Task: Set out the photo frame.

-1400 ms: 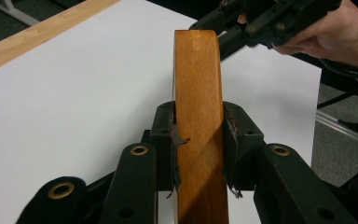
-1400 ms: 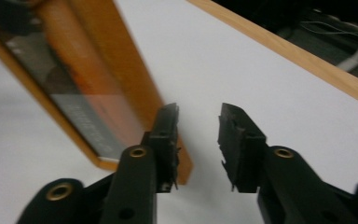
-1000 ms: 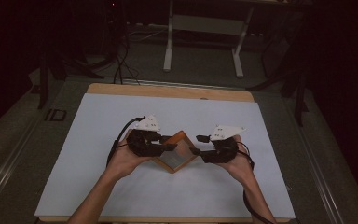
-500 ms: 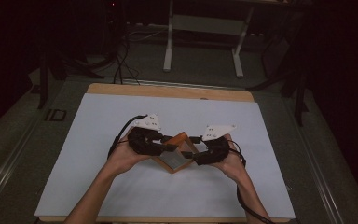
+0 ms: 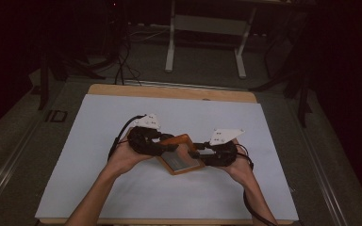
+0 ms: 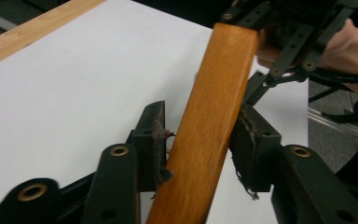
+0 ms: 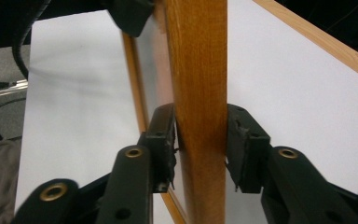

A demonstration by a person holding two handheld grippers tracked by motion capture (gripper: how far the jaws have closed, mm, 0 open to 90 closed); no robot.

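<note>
Wooden frame (image 5: 181,160) with a glass or mirror pane, held tilted above the middle of the white sheet (image 5: 99,188), its near corner low. Left gripper (image 5: 167,146): jaws have just been opening; in the left gripper view the frame edge (image 6: 209,126) lies between the pads, one pad touching, the other just clear. Right gripper (image 5: 199,151): jaws have just been closing; in the right gripper view both pads are clamped on the frame edge (image 7: 200,116).
</note>
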